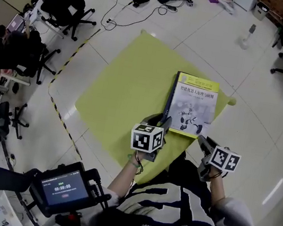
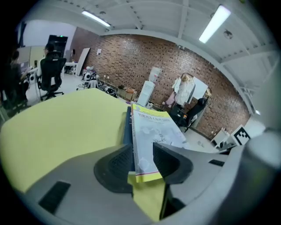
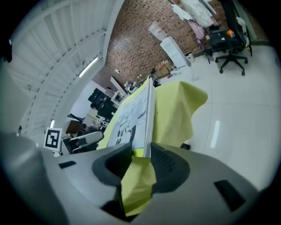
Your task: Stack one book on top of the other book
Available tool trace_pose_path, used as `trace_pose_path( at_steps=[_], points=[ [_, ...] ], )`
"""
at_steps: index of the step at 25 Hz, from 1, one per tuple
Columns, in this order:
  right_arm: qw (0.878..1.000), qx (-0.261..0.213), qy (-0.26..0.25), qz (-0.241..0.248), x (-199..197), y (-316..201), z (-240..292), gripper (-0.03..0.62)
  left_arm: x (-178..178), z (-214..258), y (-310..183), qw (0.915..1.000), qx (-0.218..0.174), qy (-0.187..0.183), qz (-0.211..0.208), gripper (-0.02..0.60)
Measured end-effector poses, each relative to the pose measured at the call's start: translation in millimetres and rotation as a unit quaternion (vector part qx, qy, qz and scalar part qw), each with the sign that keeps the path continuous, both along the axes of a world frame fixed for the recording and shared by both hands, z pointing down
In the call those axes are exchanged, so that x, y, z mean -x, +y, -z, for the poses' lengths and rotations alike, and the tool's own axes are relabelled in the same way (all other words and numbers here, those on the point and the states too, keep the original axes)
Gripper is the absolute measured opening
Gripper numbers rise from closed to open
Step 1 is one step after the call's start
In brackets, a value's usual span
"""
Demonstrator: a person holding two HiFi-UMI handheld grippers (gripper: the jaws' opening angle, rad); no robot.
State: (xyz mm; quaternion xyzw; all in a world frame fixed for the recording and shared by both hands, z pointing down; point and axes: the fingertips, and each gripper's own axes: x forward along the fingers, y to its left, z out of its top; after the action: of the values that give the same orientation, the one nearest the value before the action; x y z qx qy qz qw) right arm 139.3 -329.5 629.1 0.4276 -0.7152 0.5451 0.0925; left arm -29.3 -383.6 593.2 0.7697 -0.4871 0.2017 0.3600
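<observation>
**Books stacked, claws ready to leave**

We look down on a pale tiled floor (image 1: 234, 71) with a counter (image 1: 120, 79) at its middle, draped in yellow-green cloth. On the right part of the cloth lies the top book (image 1: 192, 105), white and yellow. It rests flat on a dark blue lower book (image 2: 127, 127), which shows only along the left edge. The stacking itself looks done to us, so the step in hand is the letting go.

The left claw (image 2: 142, 151) sits at the near left corner of the stack, jaws apart with that corner between them. Its pads seem just off the covers rather than clamping. The right claw (image 3: 141, 154) is at the near right corner, also parted. Cloth shows through the gap beside the book's edge, so it grips nothing.

Next, we judge, both claws should back straight out toward the person. They need to stay level so that no pad drags the top book askew or catches the cloth hanging below the jaws.

The top cover carries a line of dark Chinese characters under a yellow band, above a robot drawing; we cannot read them with confidence. A screen (image 1: 62, 187) near the person shows digits too small to read. Each claw's cube bears black-and-white square markers.
</observation>
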Motion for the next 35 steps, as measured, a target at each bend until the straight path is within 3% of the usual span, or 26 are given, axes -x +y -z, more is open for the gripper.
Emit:
trace_pose_path(
  at_steps=[3, 7, 14, 19, 22, 26, 35],
  points=[
    [1.000, -0.013, 0.025, -0.012, -2.9, 13.0, 6.7, 0.118, 1.2, 8.0, 17.9, 0.9990, 0.000, 0.044, 0.013, 0.149],
    [0.998, -0.030, 0.002, -0.053, -0.7, 37.9, 22.8, 0.118, 0.2, 23.2, 46.1, 0.9968, -0.014, 0.077, 0.011, 0.147],
    [0.991, -0.075, 0.020, -0.108, 18.0, 101.0, 50.7, 0.090, 5.4, 55.1, 115.4, 0.9862, -0.028, 0.163, -0.006, 0.147],
    [0.984, -0.112, 0.031, -0.138, 27.2, 152.9, 67.2, -0.011, 18.6, 48.0, 175.9, 0.9868, -0.026, 0.154, -0.041, 0.147],
    [0.984, -0.120, 0.015, -0.134, 37.3, 182.6, 77.5, -0.011, 19.7, 49.9, 202.8, 0.9872, -0.033, 0.141, -0.066, 0.147],
    [0.982, -0.138, 0.008, -0.126, 45.3, 211.9, 89.2, -0.011, 7.7, 57.2, 225.0, 0.9822, -0.034, 0.166, -0.081, 0.147],
    [0.975, -0.187, -0.017, -0.119, 47.2, 227.3, 117.3, -0.011, -28.0, 76.0, 255.7, 0.9772, -0.053, 0.167, -0.120, 0.147]
  ],
)
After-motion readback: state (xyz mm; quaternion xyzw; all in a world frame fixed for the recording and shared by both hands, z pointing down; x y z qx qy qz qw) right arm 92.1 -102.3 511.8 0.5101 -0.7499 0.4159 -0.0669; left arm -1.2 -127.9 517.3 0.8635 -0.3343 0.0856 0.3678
